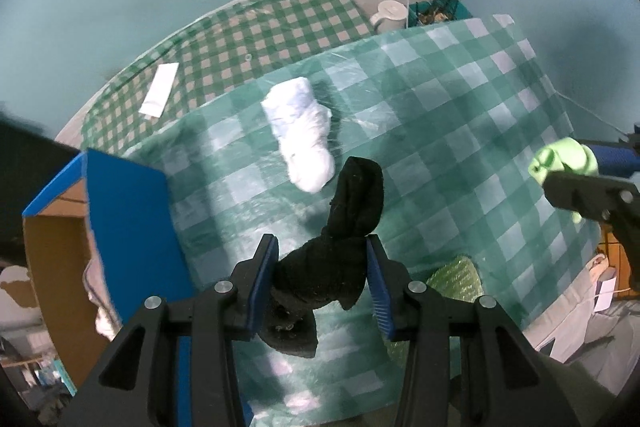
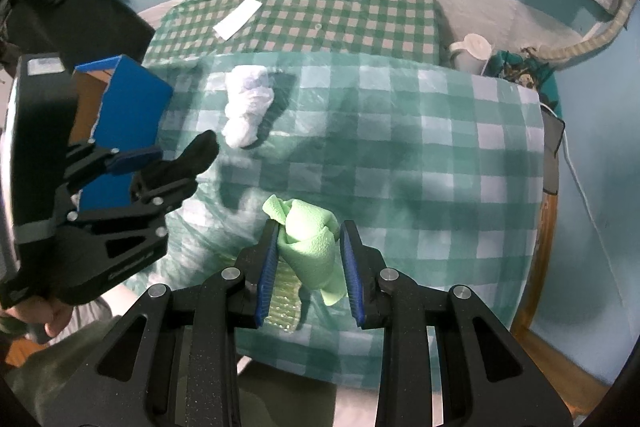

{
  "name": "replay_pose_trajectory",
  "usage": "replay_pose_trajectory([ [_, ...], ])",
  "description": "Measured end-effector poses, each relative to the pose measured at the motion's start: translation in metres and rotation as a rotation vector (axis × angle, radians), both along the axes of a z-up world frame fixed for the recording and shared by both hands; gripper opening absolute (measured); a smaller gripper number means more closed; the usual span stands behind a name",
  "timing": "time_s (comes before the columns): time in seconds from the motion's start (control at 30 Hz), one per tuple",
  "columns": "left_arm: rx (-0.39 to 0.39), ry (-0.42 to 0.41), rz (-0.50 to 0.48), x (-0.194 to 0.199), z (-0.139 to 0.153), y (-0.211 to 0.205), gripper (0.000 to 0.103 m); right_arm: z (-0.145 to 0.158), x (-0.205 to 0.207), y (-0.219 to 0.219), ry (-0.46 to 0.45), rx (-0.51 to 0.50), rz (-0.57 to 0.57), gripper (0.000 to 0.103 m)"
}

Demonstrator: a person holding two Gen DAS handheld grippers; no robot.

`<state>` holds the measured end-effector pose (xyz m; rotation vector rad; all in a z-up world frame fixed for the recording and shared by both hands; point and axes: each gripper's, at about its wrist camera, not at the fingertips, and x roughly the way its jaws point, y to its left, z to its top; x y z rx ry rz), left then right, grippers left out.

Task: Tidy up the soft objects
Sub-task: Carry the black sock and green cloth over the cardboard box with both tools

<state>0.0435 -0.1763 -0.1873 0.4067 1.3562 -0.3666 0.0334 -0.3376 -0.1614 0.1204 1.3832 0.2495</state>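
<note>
Two tools, one black sock (image 1: 340,259), one green cloth (image 2: 310,247), one white bundle (image 1: 304,137).

Both wrist views look steeply down, close above the checked surface (image 1: 440,99); both share the white bundle (image 1: 304,143) and blue box (image 2: 128,107).

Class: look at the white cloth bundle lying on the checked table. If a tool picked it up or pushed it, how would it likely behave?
The white bundle looks crumpled and knotted, so it would probably squash under the pads and sag, as the black sock droops from the left tool. It seems light. Its lumpy shape probably would not roll, though it may slide on the glossy table cover.
</note>
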Motion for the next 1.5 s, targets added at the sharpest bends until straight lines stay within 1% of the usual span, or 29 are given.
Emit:
replay_pose_trajectory([
  [0.13, -0.025, -0.013, 0.023, -0.005, 0.017, 0.013, 0.044, 0.008, 0.003, 0.011, -0.013, -0.005, 0.023, 0.029],
  [0.27, -0.033, -0.032, 0.049, -0.011, 0.034, 0.027, 0.044, 0.015, 0.008, 0.023, -0.022, -0.004, 0.041, 0.029],
  [0.4, -0.038, -0.041, 0.089, -0.012, 0.044, 0.045, 0.044, 0.022, 0.01, 0.037, -0.031, -0.002, 0.061, 0.029],
  [0.53, -0.021, -0.046, 0.126, -0.014, 0.048, 0.063, 0.044, 0.028, 0.014, 0.053, -0.038, -0.001, 0.085, 0.029],
  [0.73, -0.017, -0.04, 0.174, -0.017, 0.05, 0.09, 0.044, 0.036, 0.017, 0.08, -0.051, 0.006, 0.123, 0.029],
  [1.1, -0.034, -0.044, 0.276, -0.017, 0.063, 0.142, 0.044, 0.044, 0.024, 0.133, -0.054, 0.025, 0.2, 0.029],
  [1.5, -0.037, -0.045, 0.393, -0.015, 0.066, 0.2, 0.044, 0.05, 0.034, 0.193, -0.062, 0.038, 0.303, 0.029],
])
